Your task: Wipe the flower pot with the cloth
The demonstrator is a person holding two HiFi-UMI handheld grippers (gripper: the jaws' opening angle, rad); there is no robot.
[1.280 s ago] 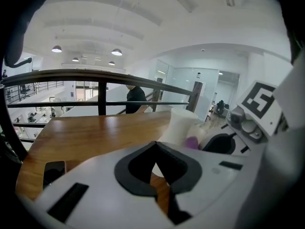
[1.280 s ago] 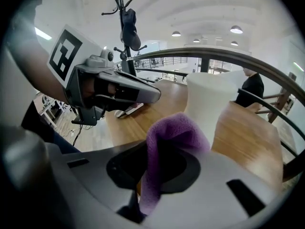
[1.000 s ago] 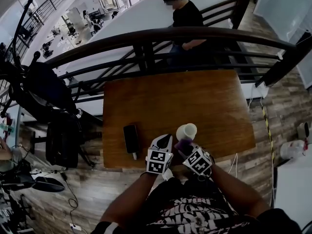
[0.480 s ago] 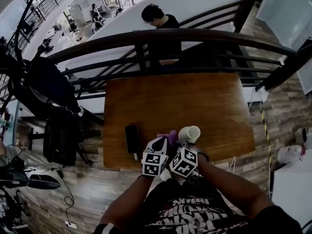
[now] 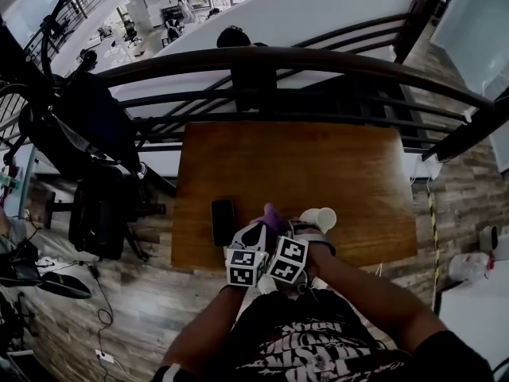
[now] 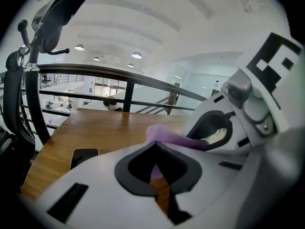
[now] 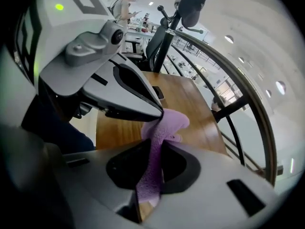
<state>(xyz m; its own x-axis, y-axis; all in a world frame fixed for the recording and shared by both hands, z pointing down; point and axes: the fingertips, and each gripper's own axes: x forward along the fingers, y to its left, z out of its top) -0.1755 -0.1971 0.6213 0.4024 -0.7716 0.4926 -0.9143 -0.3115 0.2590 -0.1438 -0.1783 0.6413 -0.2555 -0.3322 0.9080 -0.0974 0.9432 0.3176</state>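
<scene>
A small white flower pot (image 5: 320,218) lies tipped on its side near the front edge of the wooden table (image 5: 294,165), with no gripper on it. Just left of it is the purple cloth (image 5: 272,213), pinched in my right gripper (image 7: 159,144), whose jaws are shut on it. The cloth (image 7: 167,127) sticks up past those jaws. My left gripper (image 6: 153,146) is close beside the right one, jaws together, and its tip (image 7: 159,112) meets the cloth's edge (image 6: 159,134). Whether it pinches the cloth is unclear. Both grippers sit side by side in the head view.
A black phone (image 5: 223,221) lies flat on the table left of the grippers. A dark curved railing (image 5: 278,58) runs behind the table, with a person (image 5: 235,37) beyond it. A dark chair and bags (image 5: 95,213) stand off the table's left side.
Both grippers have shifted left and drawn together. The right one has rolled, carrying the cloth from in front of the pot to its left. The pot has tipped over.
</scene>
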